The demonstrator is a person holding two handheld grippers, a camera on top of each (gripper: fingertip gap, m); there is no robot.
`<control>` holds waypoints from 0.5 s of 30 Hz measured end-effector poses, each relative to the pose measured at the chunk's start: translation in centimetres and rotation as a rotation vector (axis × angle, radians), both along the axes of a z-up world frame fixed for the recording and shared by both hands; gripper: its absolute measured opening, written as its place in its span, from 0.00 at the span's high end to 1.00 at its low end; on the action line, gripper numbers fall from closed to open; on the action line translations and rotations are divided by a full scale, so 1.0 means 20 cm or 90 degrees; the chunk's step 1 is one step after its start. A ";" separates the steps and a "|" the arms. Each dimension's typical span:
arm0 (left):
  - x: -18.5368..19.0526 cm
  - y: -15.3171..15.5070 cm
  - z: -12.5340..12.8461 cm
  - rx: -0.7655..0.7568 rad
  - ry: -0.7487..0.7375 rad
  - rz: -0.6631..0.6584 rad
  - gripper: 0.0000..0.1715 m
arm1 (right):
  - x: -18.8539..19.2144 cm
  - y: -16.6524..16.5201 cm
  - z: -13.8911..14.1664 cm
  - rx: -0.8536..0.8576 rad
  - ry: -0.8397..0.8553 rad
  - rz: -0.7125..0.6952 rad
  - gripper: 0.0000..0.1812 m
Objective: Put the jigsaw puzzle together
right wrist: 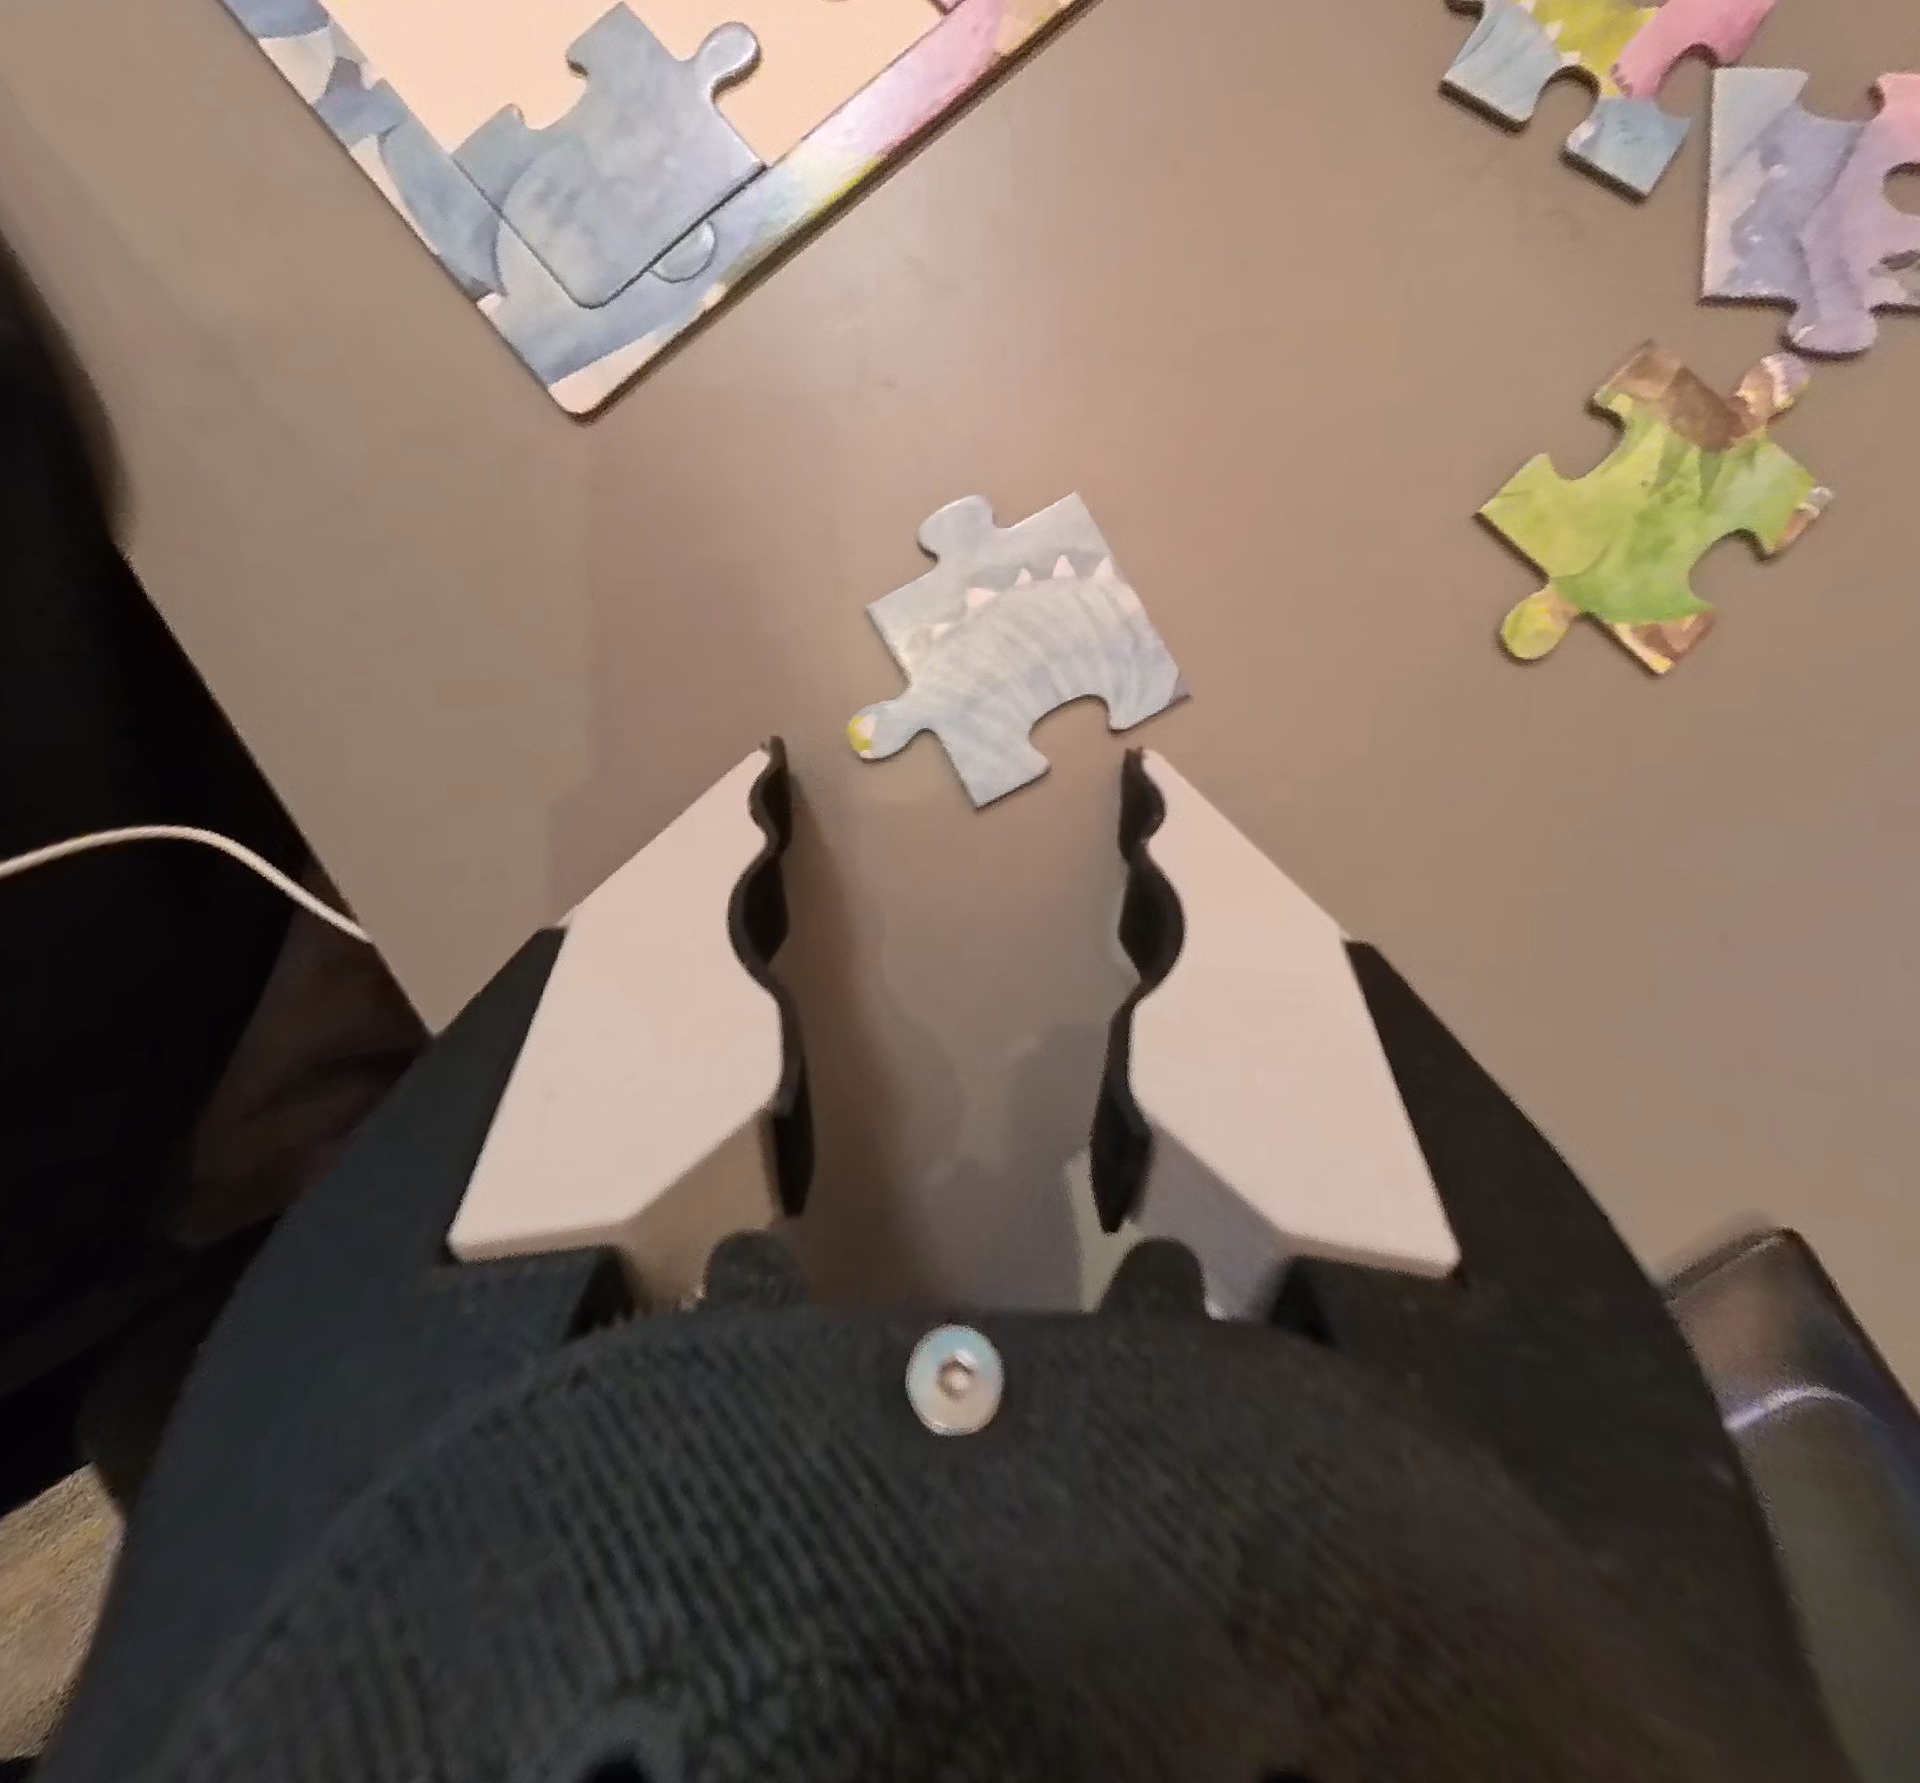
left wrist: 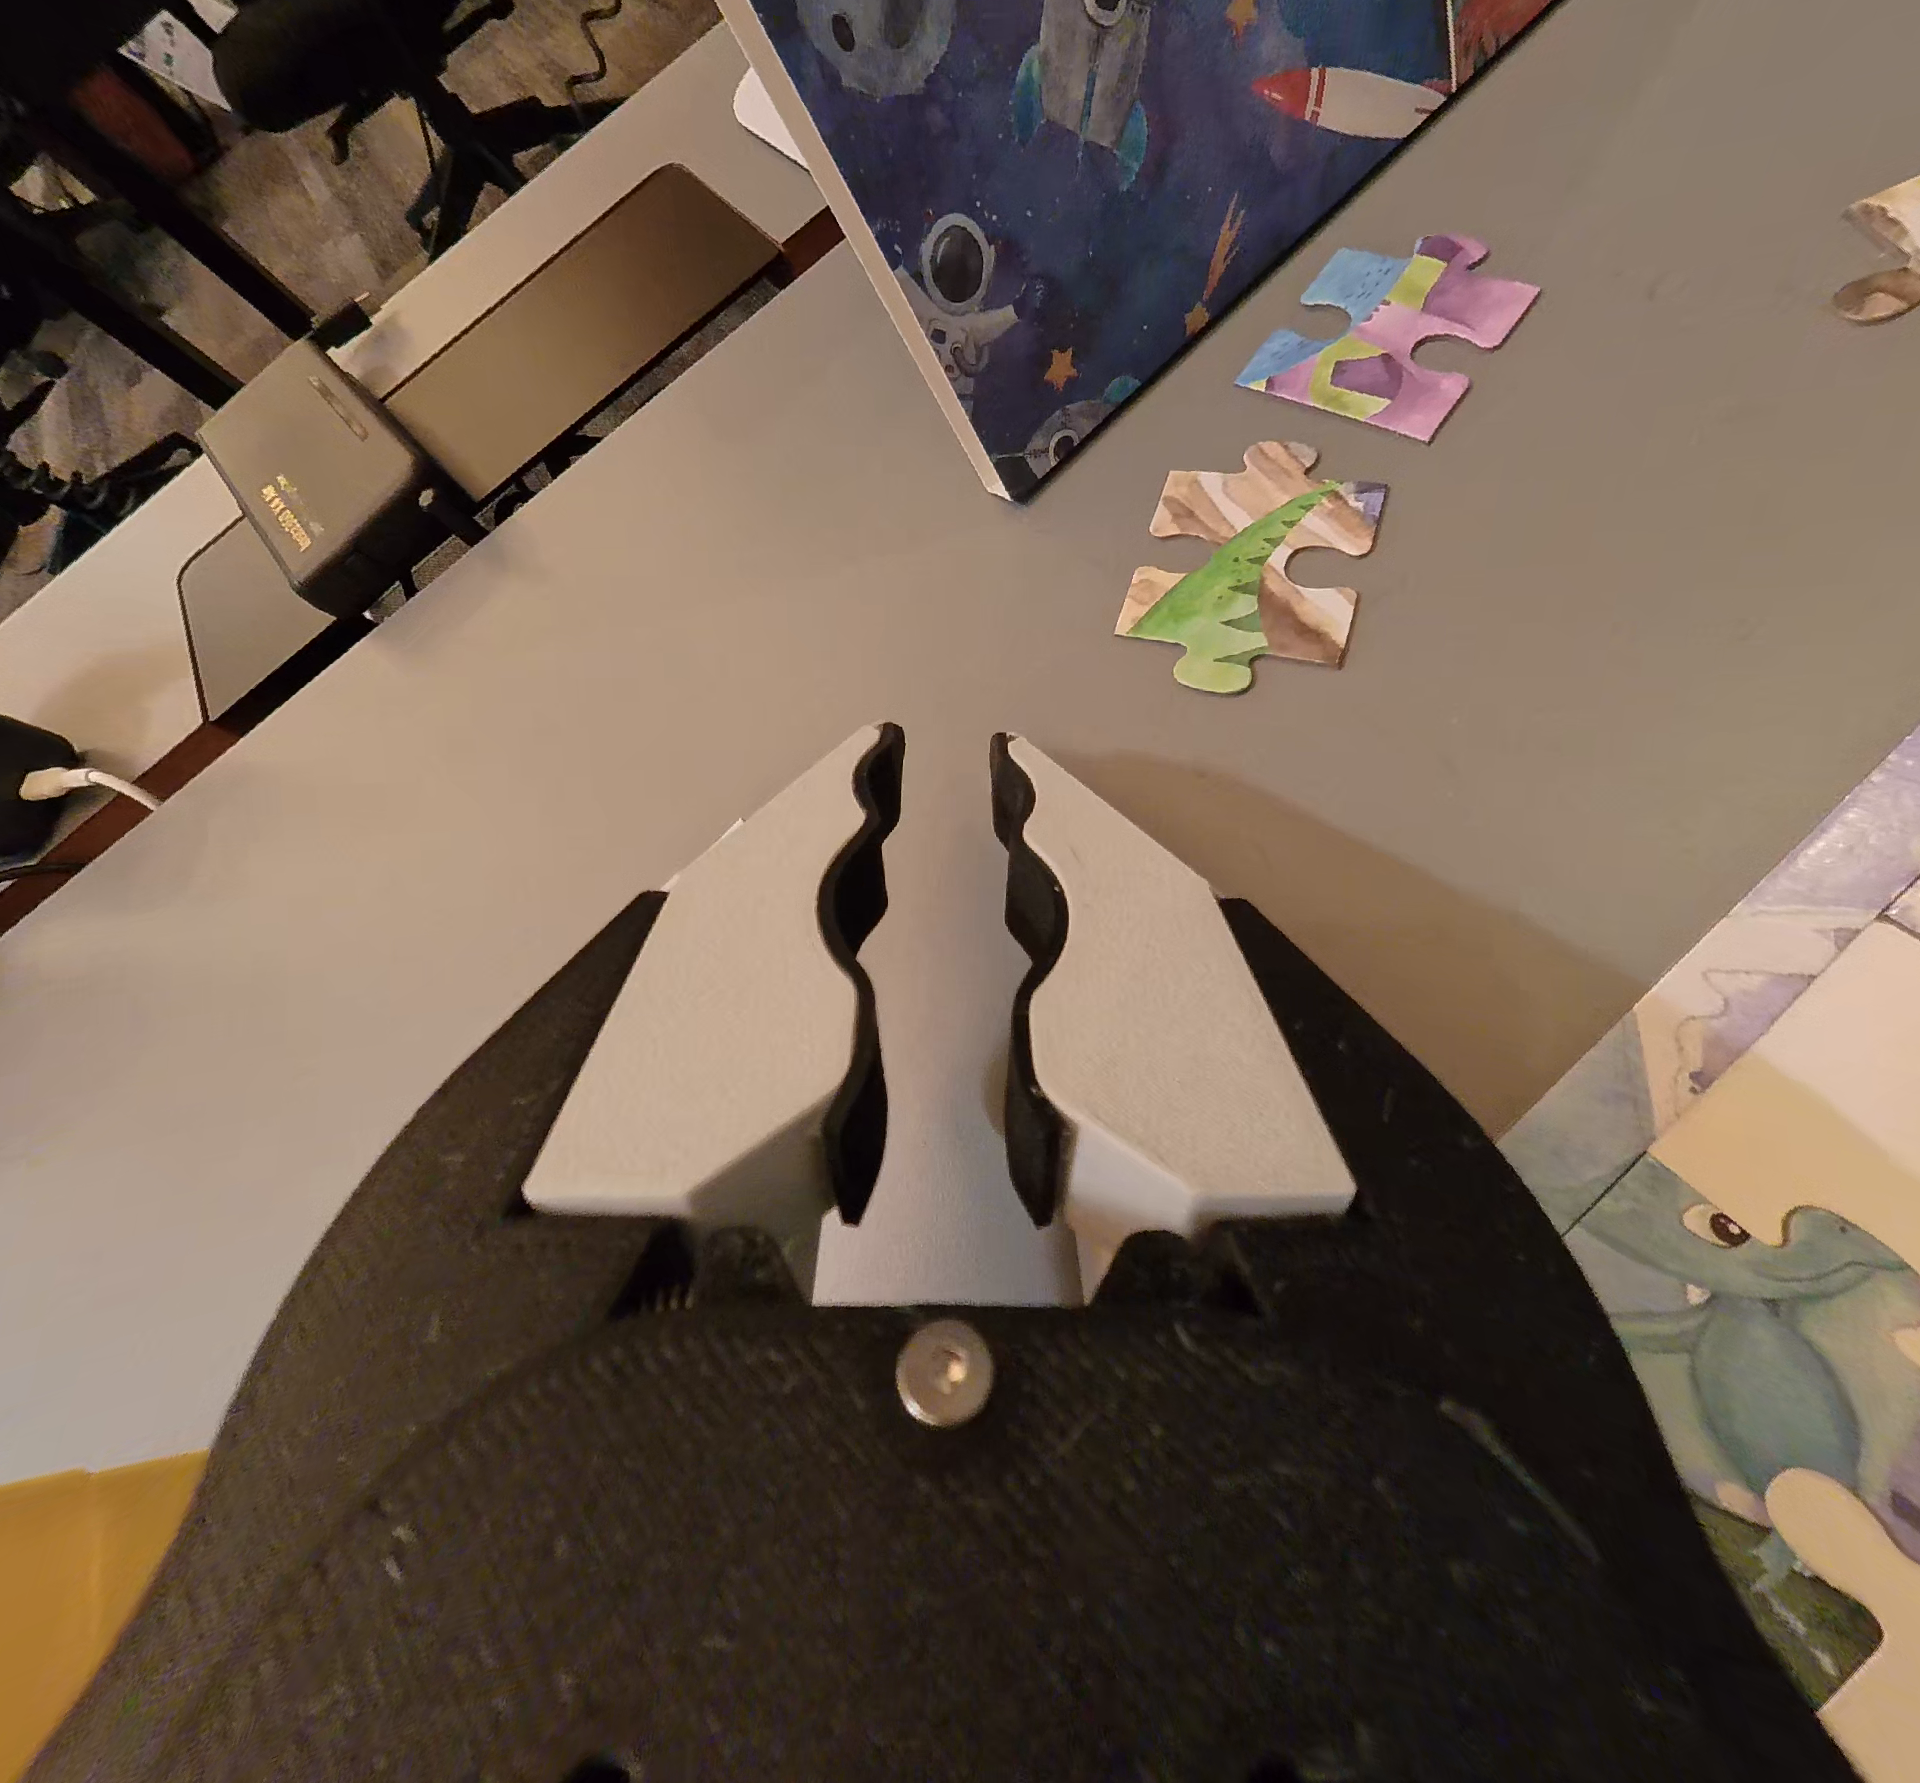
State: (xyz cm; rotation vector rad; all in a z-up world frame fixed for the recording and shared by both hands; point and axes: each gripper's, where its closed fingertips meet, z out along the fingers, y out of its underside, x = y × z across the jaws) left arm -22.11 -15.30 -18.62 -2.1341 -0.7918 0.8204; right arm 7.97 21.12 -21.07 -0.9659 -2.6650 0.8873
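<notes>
Beyond right gripper [right wrist: 954, 757], blurred blue piece [right wrist: 1023, 647] lies free.

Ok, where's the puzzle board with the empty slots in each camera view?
Left wrist view: the puzzle board runs along the right edge, lower half, partly cut off.
Right wrist view: it fills the top left, its corner pointing down toward the gripper.
Shared landmark: the grey table that it lies on; its blue dinosaur picture shows in both.
</notes>
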 end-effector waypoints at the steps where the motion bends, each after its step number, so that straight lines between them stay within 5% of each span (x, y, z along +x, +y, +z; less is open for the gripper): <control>1: 0.00 0.00 0.00 -0.001 0.000 0.000 0.91 | 0.01 -0.01 0.00 -0.002 -0.009 0.005 0.66; 7: 0.00 0.00 0.00 -0.002 0.002 0.000 0.91 | 0.15 -0.18 0.03 -0.077 -0.095 0.080 0.72; 15: 0.00 0.00 0.00 -0.004 0.002 -0.002 0.91 | 0.02 -0.13 0.10 -0.079 0.021 0.055 0.75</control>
